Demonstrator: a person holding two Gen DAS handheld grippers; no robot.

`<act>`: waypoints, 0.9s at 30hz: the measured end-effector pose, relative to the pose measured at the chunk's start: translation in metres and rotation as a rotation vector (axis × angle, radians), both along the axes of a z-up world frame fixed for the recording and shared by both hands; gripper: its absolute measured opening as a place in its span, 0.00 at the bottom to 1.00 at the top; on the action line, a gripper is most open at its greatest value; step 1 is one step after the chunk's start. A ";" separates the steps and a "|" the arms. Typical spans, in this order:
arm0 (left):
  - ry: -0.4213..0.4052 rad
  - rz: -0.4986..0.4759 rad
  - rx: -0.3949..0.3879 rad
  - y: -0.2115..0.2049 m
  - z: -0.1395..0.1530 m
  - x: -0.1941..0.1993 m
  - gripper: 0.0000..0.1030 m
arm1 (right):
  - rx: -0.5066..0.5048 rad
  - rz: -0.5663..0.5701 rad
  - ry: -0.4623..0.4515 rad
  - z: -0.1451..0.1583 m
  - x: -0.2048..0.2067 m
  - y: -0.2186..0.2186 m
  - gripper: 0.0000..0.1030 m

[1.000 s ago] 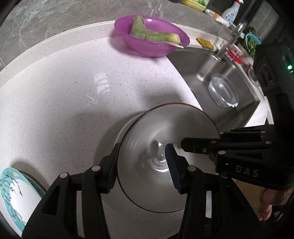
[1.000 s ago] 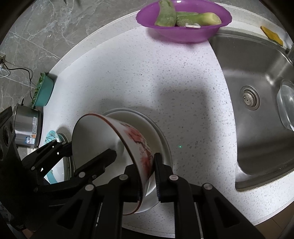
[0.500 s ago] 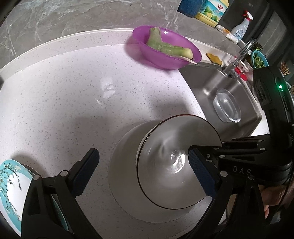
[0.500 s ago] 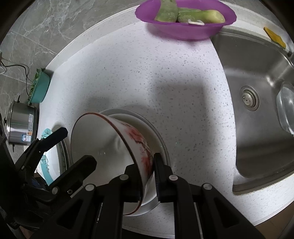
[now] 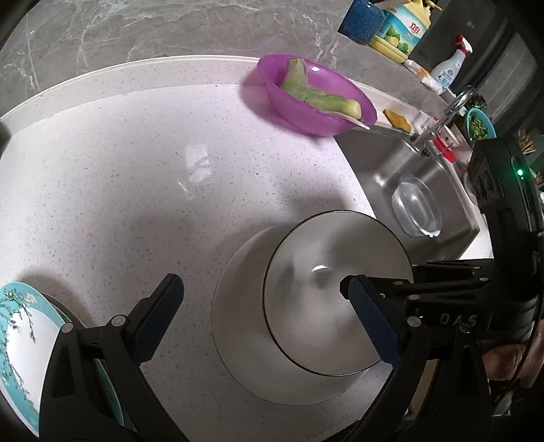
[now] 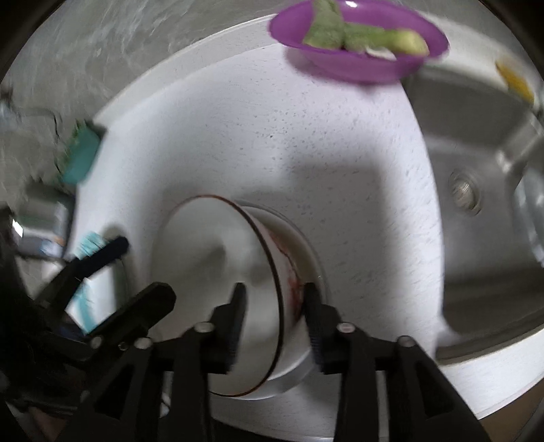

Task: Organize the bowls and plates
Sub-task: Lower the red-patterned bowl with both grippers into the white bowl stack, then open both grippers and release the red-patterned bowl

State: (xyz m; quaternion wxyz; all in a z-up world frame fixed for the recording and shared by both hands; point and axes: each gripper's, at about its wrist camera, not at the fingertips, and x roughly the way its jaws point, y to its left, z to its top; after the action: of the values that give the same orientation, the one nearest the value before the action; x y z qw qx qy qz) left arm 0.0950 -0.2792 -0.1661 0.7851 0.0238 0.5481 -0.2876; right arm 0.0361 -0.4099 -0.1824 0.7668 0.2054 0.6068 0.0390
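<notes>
We saw the red-patterned bowl [image 6: 221, 272] sitting in the white plate [image 5: 244, 357] at the near edge of the speckled white counter [image 5: 136, 176], its dark rim tilted toward the right gripper [image 6: 273, 316]. That gripper's jaws were opening, the bowl's wall between them but the pads clear of it on both sides. The left gripper [image 5: 268, 319] hung over the same stack with its jaws spread wide and nothing gripped, its right blue pad above the bowl's inside. At the near left a blue-flowered plate [image 5: 20, 346] lay half under the left gripper's frame. Far across the counter stood a purple bowl [image 5: 316, 98] with green vegetable pieces [image 5: 306, 91]. To the right lay the steel sink [image 5: 384, 163] holding a clear glass bowl [image 5: 416, 207], with a tap [image 5: 442, 119] behind it. Grey marbled wall [image 5: 170, 30] backed the counter, and bottles stood on the far ledge. The right wrist view was blurred.
</notes>
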 end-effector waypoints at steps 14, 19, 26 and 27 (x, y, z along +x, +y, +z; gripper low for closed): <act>-0.001 -0.014 -0.028 -0.007 0.004 -0.005 0.96 | 0.253 -0.136 0.032 -0.011 -0.010 -0.020 0.46; 0.016 -0.023 -0.011 -0.010 -0.003 -0.003 0.96 | 0.234 -0.130 0.032 -0.009 -0.011 -0.019 0.44; 0.041 -0.043 0.020 -0.015 -0.015 -0.006 0.96 | 0.042 -0.026 0.012 0.002 -0.008 0.000 0.44; 0.043 -0.047 0.020 -0.016 -0.016 -0.007 0.96 | 0.025 -0.016 0.011 0.003 -0.007 0.002 0.44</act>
State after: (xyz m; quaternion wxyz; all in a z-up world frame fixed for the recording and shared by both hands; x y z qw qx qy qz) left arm 0.0884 -0.2952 -0.1825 0.7660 0.0384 0.5668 -0.3007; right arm 0.0286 -0.4079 -0.1790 0.7611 0.2200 0.6089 0.0397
